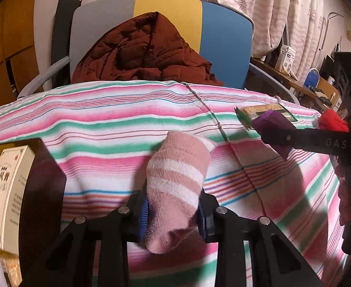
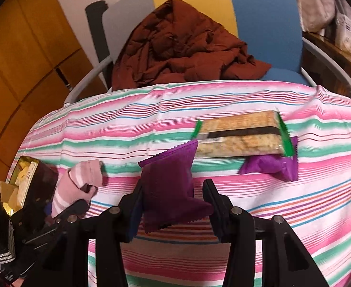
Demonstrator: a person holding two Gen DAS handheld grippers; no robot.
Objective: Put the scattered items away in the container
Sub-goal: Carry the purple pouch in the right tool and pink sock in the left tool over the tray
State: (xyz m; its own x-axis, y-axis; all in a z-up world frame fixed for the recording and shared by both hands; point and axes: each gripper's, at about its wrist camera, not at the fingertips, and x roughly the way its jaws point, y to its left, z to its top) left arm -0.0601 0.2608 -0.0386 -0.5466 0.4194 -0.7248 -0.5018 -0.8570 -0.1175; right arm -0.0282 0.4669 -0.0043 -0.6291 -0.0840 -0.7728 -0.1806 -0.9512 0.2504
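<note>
While the pink sock (image 1: 175, 186) is squeezed in the left tongs (image 1: 173, 217), a purple packet (image 2: 173, 189) is gripped by the right tongs (image 2: 175, 205).

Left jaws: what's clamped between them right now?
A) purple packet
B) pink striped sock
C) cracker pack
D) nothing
B: in the left wrist view the pink striped sock is pinched between the jaws of the left gripper, while the purple packet sits in the right gripper.

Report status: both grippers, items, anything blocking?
Left gripper shut on sock. Right gripper holds purple packet. Cracker pack, second purple packet left on cloth. Nothing blocking.
</note>
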